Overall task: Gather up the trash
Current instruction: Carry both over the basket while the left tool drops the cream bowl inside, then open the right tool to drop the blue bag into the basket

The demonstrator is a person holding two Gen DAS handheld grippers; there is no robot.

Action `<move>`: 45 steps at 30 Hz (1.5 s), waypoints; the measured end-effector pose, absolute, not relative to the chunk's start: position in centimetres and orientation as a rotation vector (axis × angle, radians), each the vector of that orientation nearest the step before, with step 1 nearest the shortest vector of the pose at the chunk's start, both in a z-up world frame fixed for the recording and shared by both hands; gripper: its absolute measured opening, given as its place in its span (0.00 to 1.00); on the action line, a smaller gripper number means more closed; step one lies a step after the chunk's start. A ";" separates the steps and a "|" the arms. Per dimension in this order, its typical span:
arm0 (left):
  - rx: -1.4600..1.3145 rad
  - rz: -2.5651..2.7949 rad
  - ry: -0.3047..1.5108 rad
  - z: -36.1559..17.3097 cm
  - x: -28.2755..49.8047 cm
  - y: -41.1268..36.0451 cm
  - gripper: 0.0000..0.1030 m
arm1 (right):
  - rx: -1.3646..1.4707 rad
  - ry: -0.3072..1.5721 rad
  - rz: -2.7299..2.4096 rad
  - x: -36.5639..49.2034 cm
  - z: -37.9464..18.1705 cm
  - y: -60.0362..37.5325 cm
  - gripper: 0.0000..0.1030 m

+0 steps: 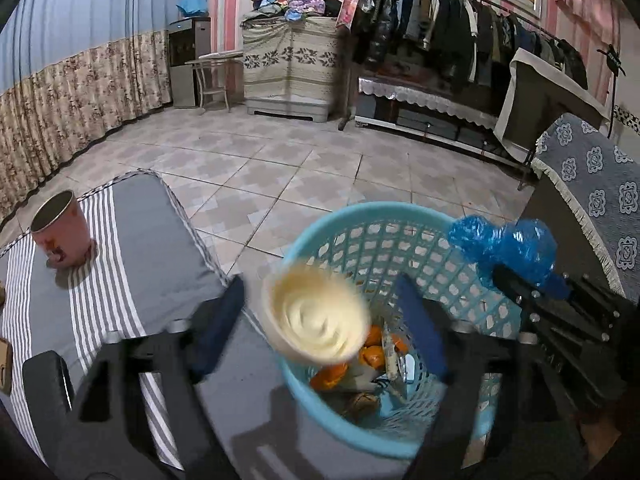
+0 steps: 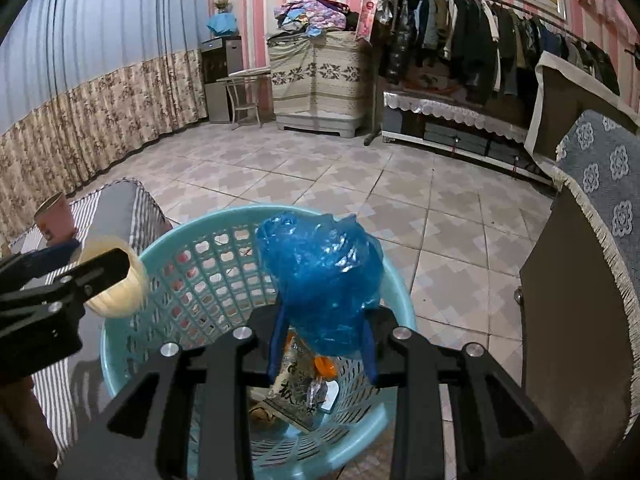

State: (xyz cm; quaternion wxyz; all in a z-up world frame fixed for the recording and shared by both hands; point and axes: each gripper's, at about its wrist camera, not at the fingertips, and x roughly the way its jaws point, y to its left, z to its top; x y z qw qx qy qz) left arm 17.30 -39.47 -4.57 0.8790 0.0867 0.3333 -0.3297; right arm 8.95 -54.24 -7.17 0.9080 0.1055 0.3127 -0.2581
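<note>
Cup (image 1: 316,312), pale paper, blurred, mouth toward the lens. Hanging between the spread fingers of the left tongs (image 1: 318,282) and touching neither, so judged released and falling. Placed over the near-left edge of the light-blue basket (image 1: 360,206) rather than squarely over the opening. Likely mishap: clipping the rim, tipping outward, and rolling onto the tiled floor (image 1: 280,168) or back onto the striped surface (image 1: 132,240) just beside the basket. Cause: light weight, sideways tilt, letting go too close to the edge.

Next, blue plastic bag (image 2: 320,268), crumpled, clenched between the fingers of the right tongs (image 2: 325,340) above the basket's middle. Possible trouble: thin film clinging to a pad on release, or drifting and draping over the rim instead of dropping among the orange peel (image 1: 372,350) and wrapper (image 2: 296,396) at the bottom. Also worth watching: both tongs crowded over one opening, near enough to knock together or nudge the basket over.

Further out, pink mug (image 1: 62,228) upright on the surface, well apart from all this, unlikely to be disturbed.
</note>
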 end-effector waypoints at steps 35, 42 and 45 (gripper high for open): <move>0.063 -0.145 0.580 0.9 21.0 -10.1 0.95 | 0.113 0.614 -0.280 14.0 -3.4 -40.3 0.90; 0.032 -0.018 0.593 0.3 22.1 -2.7 0.95 | 0.072 0.623 -0.173 16.5 -3.6 -33.2 0.90; 0.009 0.022 0.605 -0.3 22.8 -0.3 0.95 | 0.032 0.635 -0.144 17.7 -4.1 -30.4 0.90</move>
